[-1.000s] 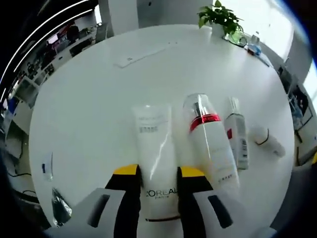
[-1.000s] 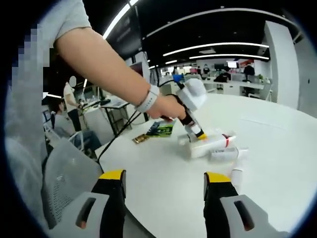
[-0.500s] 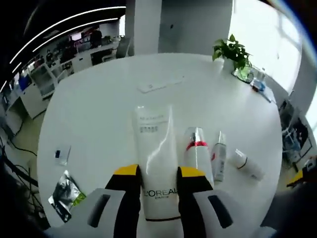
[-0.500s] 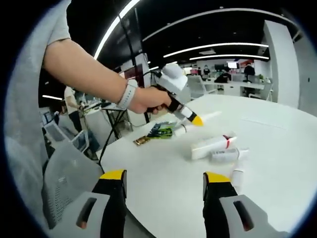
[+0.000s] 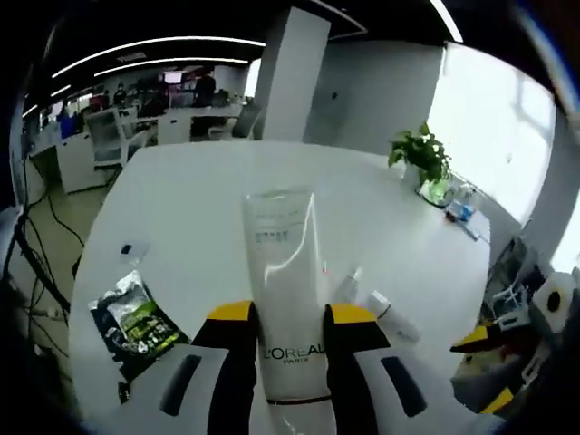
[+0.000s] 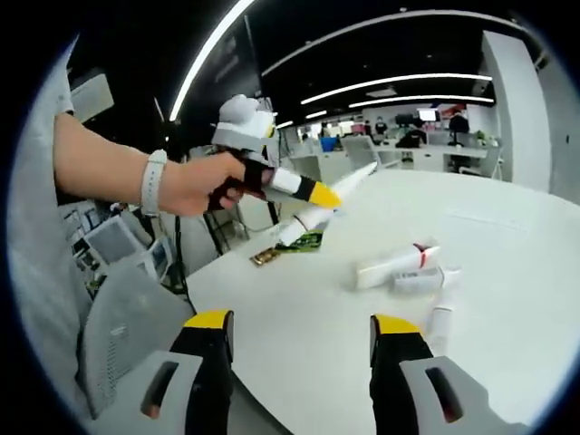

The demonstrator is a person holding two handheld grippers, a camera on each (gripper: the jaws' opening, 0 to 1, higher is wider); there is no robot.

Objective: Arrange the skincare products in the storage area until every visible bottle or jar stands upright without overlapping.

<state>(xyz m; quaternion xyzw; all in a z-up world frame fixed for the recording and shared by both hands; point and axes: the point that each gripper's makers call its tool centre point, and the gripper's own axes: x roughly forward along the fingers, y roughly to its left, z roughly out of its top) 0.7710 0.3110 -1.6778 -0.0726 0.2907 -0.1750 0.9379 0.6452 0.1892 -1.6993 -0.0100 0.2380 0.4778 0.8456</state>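
Left gripper [image 5: 282, 337]: clamped on a white L'Oreal tube [image 5: 283, 290], raised off the white table [image 5: 190, 208]; the tube runs forward between the jaws, its flat crimped end farthest from the tool.
Right gripper [image 6: 297, 337]: jaws spread apart with nothing between them, low over the table's near edge.
Products left lying: a red-banded bottle [image 6: 391, 265], a clear slim bottle [image 6: 419, 280] and a small white bottle [image 6: 437, 319] on their sides, ahead and right of the right gripper's jaws.
Also on the table: a dark foil packet [image 5: 136, 317], left of the left gripper.
Slip risk: the glossy tube may slide in the jaws as it is swung.
Standing risk: likely the cap end sits below the grip, though it is poorly seen; a tilted set-down would topple it.
Crowding risk: landing beside the lying bottles could knock or overlap them.
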